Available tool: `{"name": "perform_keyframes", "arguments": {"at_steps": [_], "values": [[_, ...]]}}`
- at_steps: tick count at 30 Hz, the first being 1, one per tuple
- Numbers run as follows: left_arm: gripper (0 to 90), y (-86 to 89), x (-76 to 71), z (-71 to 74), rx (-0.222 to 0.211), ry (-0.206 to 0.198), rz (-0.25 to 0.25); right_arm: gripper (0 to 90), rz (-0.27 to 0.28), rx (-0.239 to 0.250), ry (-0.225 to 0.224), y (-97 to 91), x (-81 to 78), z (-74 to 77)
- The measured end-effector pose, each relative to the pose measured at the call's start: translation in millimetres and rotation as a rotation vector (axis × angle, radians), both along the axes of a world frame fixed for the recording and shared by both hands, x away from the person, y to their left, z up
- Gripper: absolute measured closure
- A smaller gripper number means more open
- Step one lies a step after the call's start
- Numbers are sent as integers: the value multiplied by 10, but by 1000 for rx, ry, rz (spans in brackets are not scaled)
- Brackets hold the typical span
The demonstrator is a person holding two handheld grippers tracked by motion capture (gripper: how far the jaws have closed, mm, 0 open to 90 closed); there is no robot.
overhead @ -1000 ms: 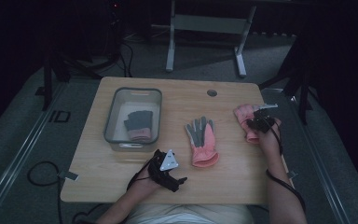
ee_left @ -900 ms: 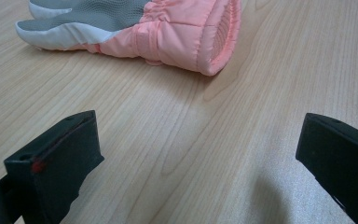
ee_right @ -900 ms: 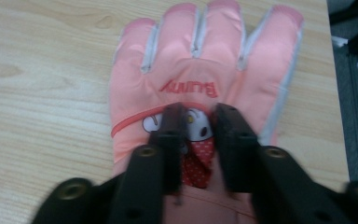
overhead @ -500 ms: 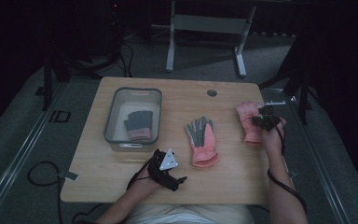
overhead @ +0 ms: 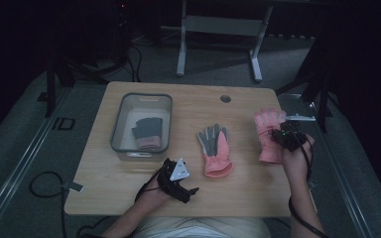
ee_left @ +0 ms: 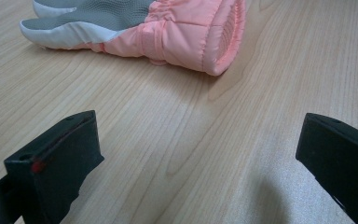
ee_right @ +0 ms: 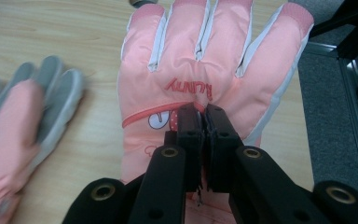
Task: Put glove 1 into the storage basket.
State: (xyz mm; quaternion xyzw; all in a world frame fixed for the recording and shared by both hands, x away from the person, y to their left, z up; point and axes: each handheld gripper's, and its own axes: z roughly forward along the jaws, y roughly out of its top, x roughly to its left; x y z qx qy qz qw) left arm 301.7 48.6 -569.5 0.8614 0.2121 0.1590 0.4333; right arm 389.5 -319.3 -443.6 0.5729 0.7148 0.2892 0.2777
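Right tongs [ee_right: 204, 122] pinched on padded pink glove [ee_right: 205, 70] at right of wooden worktop [overhead: 248, 183]. Left tongs [ee_left: 200, 154] wide open, near grey-palmed glove [ee_left: 135, 28].

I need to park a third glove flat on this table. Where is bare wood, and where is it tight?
Free: the back strip between the bin and the grommet hole, and the front right corner. Tight: the right edge, where the right gripper pinches a pink glove, and around the middle glove near the left gripper.
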Motion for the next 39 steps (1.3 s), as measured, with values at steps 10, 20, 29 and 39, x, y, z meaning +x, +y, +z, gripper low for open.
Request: {"name": "perform_keyframes", "arguments": {"at_steps": [10,20,29,39], "values": [[0,-3,-6,-1,3,1,-1,862,8,4,45,166,-259,-247],[0,-4,-9,-6,10,-6,1,858,-8,26,108,194,-103,-605],[0,3,-10,-9,7,-2,-2,832,2,23,119,196,1,-803],[0,10,-3,-11,1,3,-3,711,40,46,87,136,-29,-790]]}}
